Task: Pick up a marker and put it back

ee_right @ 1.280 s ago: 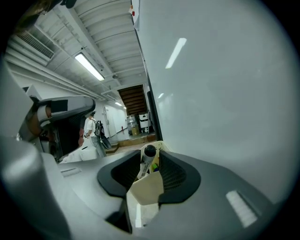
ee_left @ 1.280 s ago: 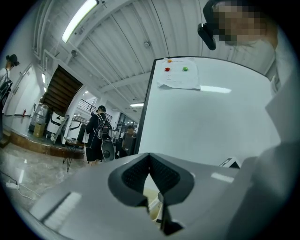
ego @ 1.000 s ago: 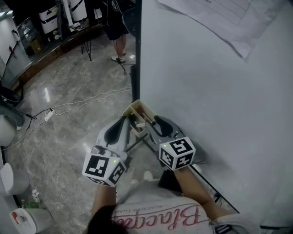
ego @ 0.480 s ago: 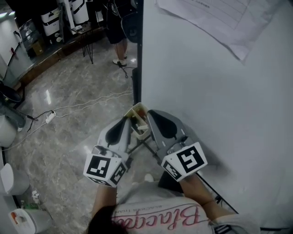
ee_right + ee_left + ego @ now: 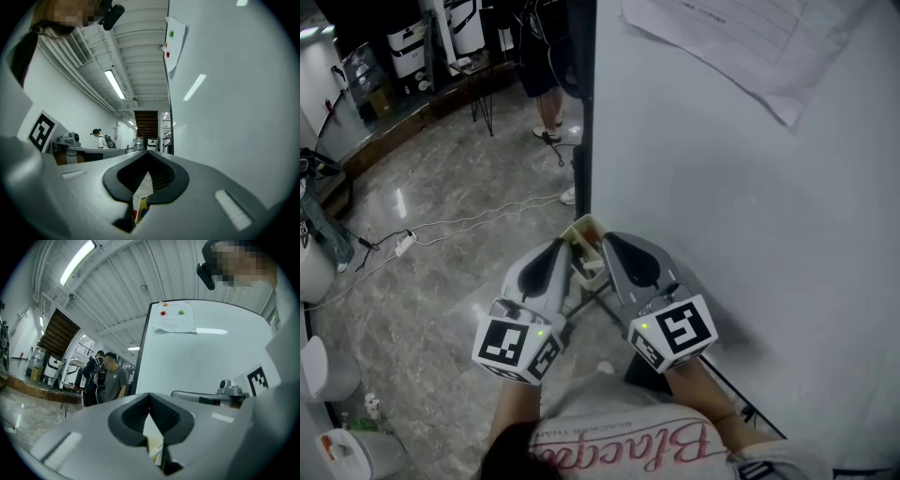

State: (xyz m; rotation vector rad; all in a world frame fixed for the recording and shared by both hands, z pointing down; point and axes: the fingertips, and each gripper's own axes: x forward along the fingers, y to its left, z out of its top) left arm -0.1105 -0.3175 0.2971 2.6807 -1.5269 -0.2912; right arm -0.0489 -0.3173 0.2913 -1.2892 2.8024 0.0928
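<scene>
A small cream tray (image 5: 585, 242) hangs at the lower left corner of the whiteboard (image 5: 722, 206). Whatever lies in it is mostly hidden behind the two grippers. My left gripper (image 5: 562, 247) is shut, its tip at the tray's left side. My right gripper (image 5: 607, 238) is shut too, its tip at the tray's right side against the board. In the right gripper view the jaws (image 5: 148, 154) meet at the tip, and below them shows a yellow-labelled item (image 5: 141, 206) with red and blue spots. The left gripper view shows its jaws (image 5: 149, 395) closed over the tray (image 5: 155, 445).
A printed sheet (image 5: 741, 37) is pinned high on the whiteboard. White cables (image 5: 441, 225) run across the glossy stone floor at the left. A person (image 5: 546, 66) stands beyond the board near equipment along the far wall. The board's stand legs (image 5: 591, 300) cross under the grippers.
The right gripper's jaws have closed from wide open, and it has rolled so that another face of its marker cube shows. The left gripper has barely moved.
</scene>
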